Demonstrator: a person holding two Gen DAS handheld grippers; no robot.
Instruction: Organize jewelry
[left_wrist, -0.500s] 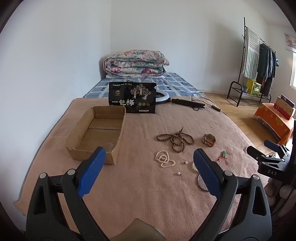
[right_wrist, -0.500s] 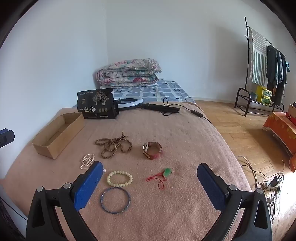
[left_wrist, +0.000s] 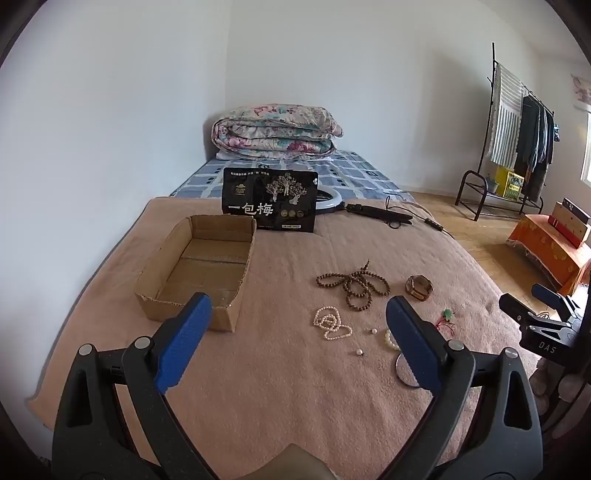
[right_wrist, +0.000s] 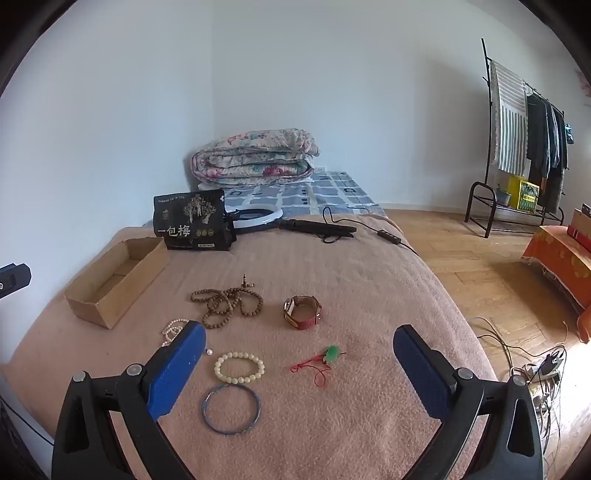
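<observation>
Jewelry lies spread on a pink blanket (left_wrist: 280, 387). There is a brown bead string (left_wrist: 354, 286) (right_wrist: 227, 301), a pearl necklace (left_wrist: 330, 325) (right_wrist: 171, 330) and a red-strapped watch (left_wrist: 418, 286) (right_wrist: 301, 312). Nearer lie a cream bead bracelet (right_wrist: 240, 365), a blue bangle (right_wrist: 204, 406), a green pendant on red cord (right_wrist: 330, 354) and two loose pearls (left_wrist: 359, 352). An open, empty cardboard box (left_wrist: 155, 308) (right_wrist: 96, 306) sits to the left. My left gripper (left_wrist: 298, 306) hovers open near the box and pearls. My right gripper (right_wrist: 300, 332) hovers open over the bracelet and pendant, with nothing held.
A black snack bag (left_wrist: 269, 201) stands behind the box, with a ring light and its cable (right_wrist: 314, 225) beside it. A folded quilt (left_wrist: 273, 129) lies at the far end. To the right the bed drops to a wood floor with cables (right_wrist: 535, 365), a clothes rack (left_wrist: 517, 147) and an orange-covered stand (left_wrist: 546, 243).
In the right wrist view the jewelry sits slightly lower in the frame. The left wrist view is unchanged. Both grippers stay open and no piece has moved.
</observation>
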